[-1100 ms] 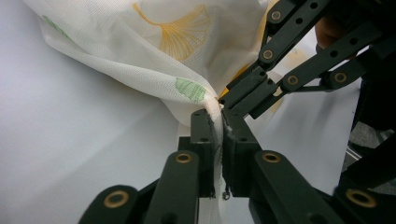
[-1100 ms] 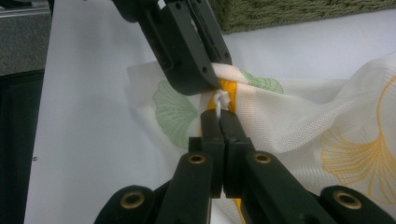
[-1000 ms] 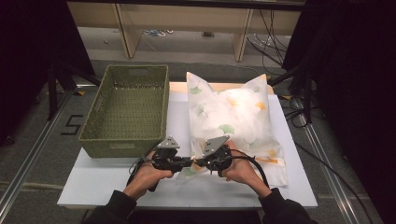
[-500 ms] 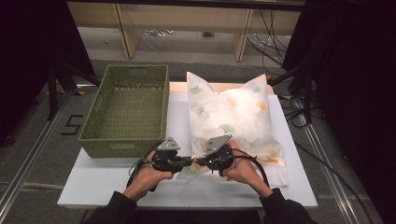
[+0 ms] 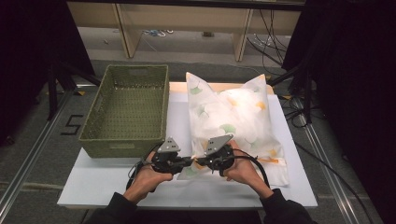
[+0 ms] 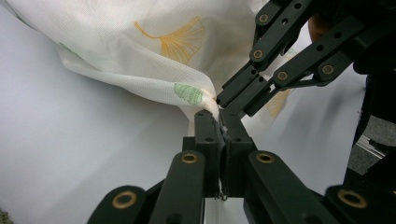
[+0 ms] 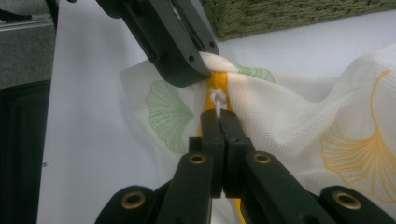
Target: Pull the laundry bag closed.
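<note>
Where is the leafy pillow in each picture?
High view: pillow right of centre, beside the green basket.
Left gripper view: pillow at the top, its corner pinched low in the middle.
Right gripper view: pillow at centre and right.
Shared landmark: the white table.

White pillowcase [image 5: 233,116], green-orange leaf print; green basket [image 5: 128,109].

High cam looks down on table [image 5: 116,186]; both tongs cams close, sharing pillowcase corner [image 6: 205,95].
</note>
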`<state>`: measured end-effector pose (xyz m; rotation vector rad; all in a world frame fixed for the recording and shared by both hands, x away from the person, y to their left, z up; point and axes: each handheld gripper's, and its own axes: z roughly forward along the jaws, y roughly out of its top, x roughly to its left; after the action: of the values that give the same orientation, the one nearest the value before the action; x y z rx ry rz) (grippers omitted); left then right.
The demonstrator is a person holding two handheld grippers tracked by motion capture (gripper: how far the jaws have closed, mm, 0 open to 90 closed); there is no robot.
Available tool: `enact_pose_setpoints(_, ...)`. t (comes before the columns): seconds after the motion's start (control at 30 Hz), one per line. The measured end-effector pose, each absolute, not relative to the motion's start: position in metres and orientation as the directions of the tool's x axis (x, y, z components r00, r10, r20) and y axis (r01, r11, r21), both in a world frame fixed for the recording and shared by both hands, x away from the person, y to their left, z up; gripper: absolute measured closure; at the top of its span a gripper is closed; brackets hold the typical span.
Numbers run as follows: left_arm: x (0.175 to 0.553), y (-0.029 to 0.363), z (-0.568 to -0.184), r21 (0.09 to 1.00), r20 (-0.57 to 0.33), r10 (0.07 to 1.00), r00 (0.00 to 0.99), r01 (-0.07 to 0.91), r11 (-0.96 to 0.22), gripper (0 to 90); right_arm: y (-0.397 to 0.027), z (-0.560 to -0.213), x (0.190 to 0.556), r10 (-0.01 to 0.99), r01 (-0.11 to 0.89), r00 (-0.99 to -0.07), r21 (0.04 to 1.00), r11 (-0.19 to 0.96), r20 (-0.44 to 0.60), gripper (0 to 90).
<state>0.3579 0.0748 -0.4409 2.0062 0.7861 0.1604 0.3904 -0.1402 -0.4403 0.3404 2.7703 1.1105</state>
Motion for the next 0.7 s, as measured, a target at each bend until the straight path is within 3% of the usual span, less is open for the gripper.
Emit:
enact_pose_setpoints(0.37,0.352,0.083,-0.436,0.834,-0.186,0.588,0.787,0.443,-0.328,86.5,-0.144,-0.44,0.391,0.301,0.196,-0.953,0.678,0.709,-0.039,90.0)
enact_pose_setpoints(0.7,0.366,0.086,-0.446,0.804,-0.319,0.58,0.75,0.538,-0.253,77.6,-0.141,-0.439,0.388,0.27,0.157,-0.96,0.672,0.724,-0.067,90.0)
